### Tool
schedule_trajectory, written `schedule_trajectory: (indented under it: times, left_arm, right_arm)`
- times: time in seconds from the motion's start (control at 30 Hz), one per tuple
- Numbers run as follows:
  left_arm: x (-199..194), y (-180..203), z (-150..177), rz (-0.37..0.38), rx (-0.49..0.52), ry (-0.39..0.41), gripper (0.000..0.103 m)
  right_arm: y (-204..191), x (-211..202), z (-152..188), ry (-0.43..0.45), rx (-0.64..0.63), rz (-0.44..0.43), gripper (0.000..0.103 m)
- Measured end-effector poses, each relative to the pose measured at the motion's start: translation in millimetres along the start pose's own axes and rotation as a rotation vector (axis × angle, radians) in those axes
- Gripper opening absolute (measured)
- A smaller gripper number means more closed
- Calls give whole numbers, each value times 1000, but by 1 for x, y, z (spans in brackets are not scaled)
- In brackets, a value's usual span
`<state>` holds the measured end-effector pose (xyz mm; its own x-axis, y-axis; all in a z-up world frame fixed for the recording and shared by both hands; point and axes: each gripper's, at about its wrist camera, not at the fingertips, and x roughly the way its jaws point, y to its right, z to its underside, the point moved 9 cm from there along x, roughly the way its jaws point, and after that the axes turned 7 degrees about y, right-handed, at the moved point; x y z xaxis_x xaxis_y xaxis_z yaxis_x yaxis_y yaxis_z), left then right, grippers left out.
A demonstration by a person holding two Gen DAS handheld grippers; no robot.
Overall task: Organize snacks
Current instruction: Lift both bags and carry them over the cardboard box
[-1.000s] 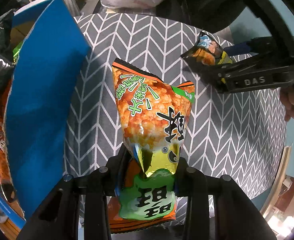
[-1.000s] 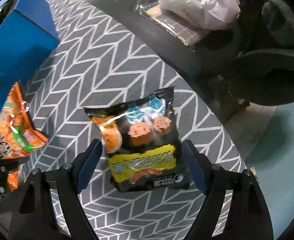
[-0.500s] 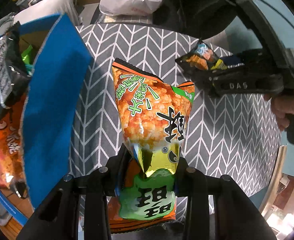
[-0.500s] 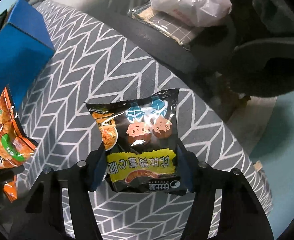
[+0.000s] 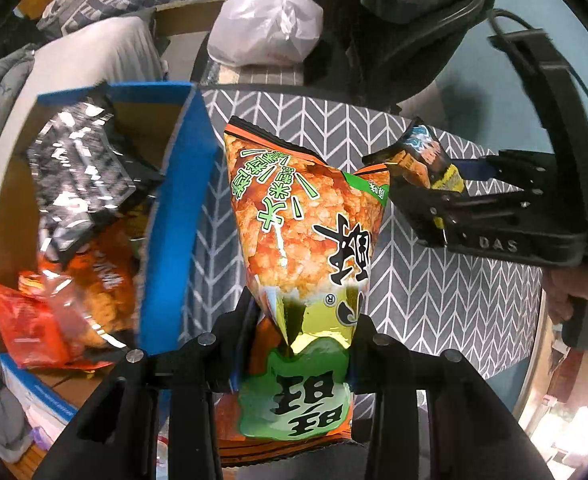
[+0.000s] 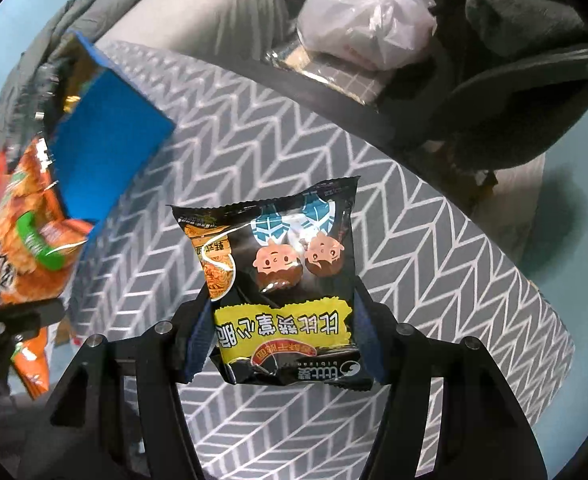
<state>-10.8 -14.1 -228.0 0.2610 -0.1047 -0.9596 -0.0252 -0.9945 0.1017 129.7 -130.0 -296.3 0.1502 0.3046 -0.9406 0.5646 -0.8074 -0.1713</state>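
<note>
Above the grey chevron-patterned counter [image 5: 434, 300], left tongs [image 5: 294, 344] pinching the tall orange rice-cracker bag [image 5: 306, 232] hang nearest the blue cardboard box [image 5: 177, 220], while right tongs [image 6: 281, 320] clamp the black noodle-snack packet [image 6: 277, 272].

1. The rice-cracker bag [image 5: 302, 232] is orange with green characters, a black character, a green lower panel and a gold-yellow crease.
2. The noodle-snack packet [image 6: 283, 280] is black with a jagged yellow band, two brown cartoon faces, blue-and-white leaf shapes and an orange noodle picture.
3. The tablecloth [image 6: 434, 264] is grey with a white herringbone pattern.
4. The cardboard box [image 5: 177, 216] is bright blue outside and brown inside.
5. The snack bag in the box [image 5: 77, 168] is black and silver; the bags below it [image 5: 65, 304] are orange and red.
6. The plastic bag [image 5: 265, 32] is translucent white.
7. The gripper pads [image 6: 364, 332] are blue on black fingers.
</note>
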Motion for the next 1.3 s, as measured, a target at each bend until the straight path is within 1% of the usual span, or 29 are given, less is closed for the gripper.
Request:
schedule_trajectory:
  times: [0.2, 0.33, 0.47, 0.77, 0.97, 1.13, 1.3]
  left_arm:
    - [-24, -12, 3, -3, -11, 25, 37]
    - [-37, -23, 7, 4, -49, 41, 37]
    - [-49, -40, 13, 2, -87, 51, 36]
    - [-72, -87, 31, -18, -159, 75, 36]
    - [-82, -126, 41, -47, -196, 88, 36]
    - [-83, -157, 39, -79, -223, 101, 36]
    - [-83, -191, 30, -106, -247, 128, 36]
  right_arm:
    - [-36, -39, -8, 62, 18, -33, 62]
    - [-58, -58, -15, 91, 17, -56, 62]
    - [-81, -69, -19, 103, 5, -74, 62]
    - [-137, -62, -33, 108, -33, -144, 62]
    - [-177, -53, -43, 104, -58, -181, 62]
    - [-208, -43, -51, 98, -70, -208, 62]
    - [-239, -31, -55, 87, -81, -227, 62]
